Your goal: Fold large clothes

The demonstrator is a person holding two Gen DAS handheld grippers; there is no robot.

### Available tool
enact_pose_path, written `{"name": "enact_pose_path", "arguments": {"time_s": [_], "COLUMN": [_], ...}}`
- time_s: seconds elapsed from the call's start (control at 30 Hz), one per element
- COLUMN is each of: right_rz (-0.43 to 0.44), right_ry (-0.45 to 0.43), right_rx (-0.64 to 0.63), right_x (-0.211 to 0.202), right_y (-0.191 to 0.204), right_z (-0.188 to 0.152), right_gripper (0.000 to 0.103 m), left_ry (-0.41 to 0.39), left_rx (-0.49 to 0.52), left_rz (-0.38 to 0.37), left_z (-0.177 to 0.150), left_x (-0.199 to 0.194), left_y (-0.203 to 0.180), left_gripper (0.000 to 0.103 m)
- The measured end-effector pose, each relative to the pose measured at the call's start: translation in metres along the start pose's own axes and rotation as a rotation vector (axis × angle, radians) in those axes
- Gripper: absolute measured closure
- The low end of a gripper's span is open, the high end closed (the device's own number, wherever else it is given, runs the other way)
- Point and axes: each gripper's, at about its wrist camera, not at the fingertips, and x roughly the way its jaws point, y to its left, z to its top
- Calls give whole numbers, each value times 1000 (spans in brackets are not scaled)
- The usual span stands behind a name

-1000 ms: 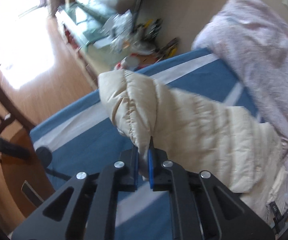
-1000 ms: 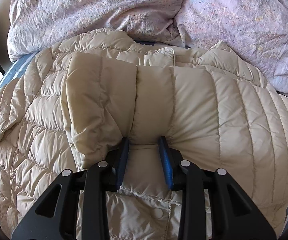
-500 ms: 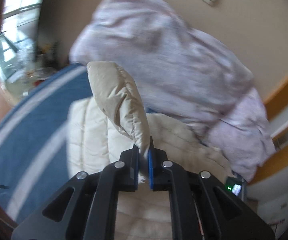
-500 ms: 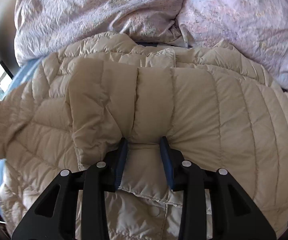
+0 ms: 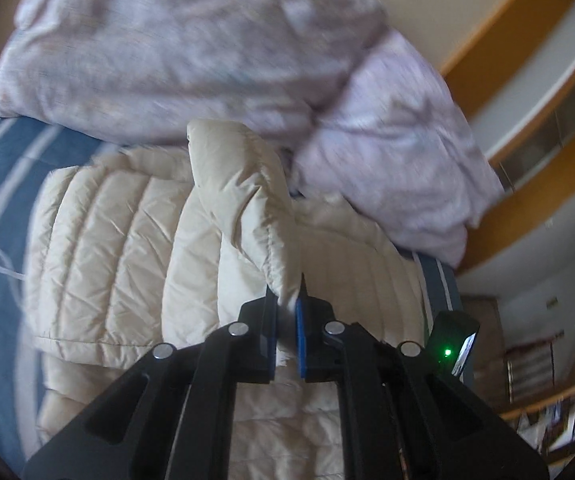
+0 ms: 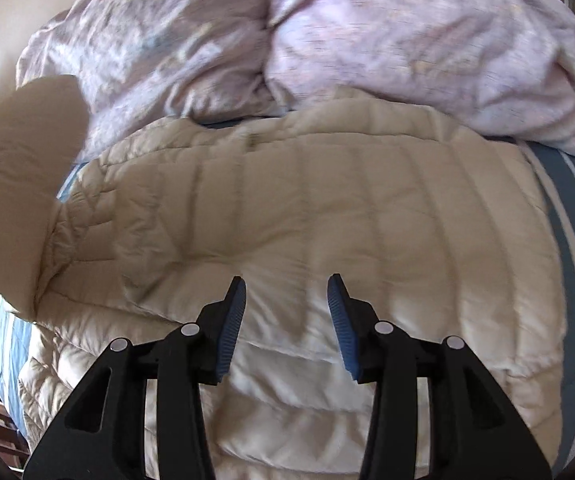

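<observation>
A cream quilted down jacket lies spread on the blue striped bed sheet. My left gripper is shut on the end of the jacket's sleeve, which it holds raised over the jacket body. That lifted sleeve shows at the left of the right wrist view. My right gripper hovers just above the folded jacket with its jaws opening; nothing is pinched between them.
A crumpled lilac duvet is piled at the head of the bed behind the jacket. A small black device with a green light sits by the bed's right edge. A wooden headboard trim runs along the wall.
My left gripper swung the sleeve from the bed's side over the jacket body. My right gripper let go of the jacket fold, widened its jaws and pulled back from it.
</observation>
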Motion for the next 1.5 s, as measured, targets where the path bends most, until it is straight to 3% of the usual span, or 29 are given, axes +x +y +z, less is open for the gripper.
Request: {"name": "enact_pose_path", "arguments": {"time_s": [0.23, 0.3, 0.4, 0.47, 0.67, 0.8, 0.97, 1.23, 1.5], "right_rz": [-49, -54, -59, -53, 7, 88, 136, 76, 12], "right_ry": [-17, -26, -43, -49, -76, -82, -65, 56, 101], "right_rx": [71, 85, 96, 101, 87, 73, 6, -53, -47], "right_x": [-14, -19, -24, -25, -29, -29, -20, 14, 29], "right_y": [-38, -44, -48, -47, -33, -15, 13, 27, 19], "right_z": [-8, -10, -10, -8, 0, 8, 13, 0, -7], "right_gripper": [58, 58, 58, 58, 59, 74, 82, 92, 93], "left_ry": [115, 131, 131, 124, 103, 101, 105, 109, 126], "left_rx": [62, 85, 102, 102, 79, 44, 15, 10, 4], "left_rz": [-12, -8, -25, -24, 37, 89, 133, 213, 367], "left_z": [-21, -26, -29, -30, -26, -25, -29, -37, -38], "left_x": [43, 48, 46, 41, 32, 31, 29, 25, 40], "left_y": [-33, -40, -42, -40, -22, -1, 21, 48, 87], "left_gripper": [94, 89, 71, 65, 64, 64, 63, 59, 59]}}
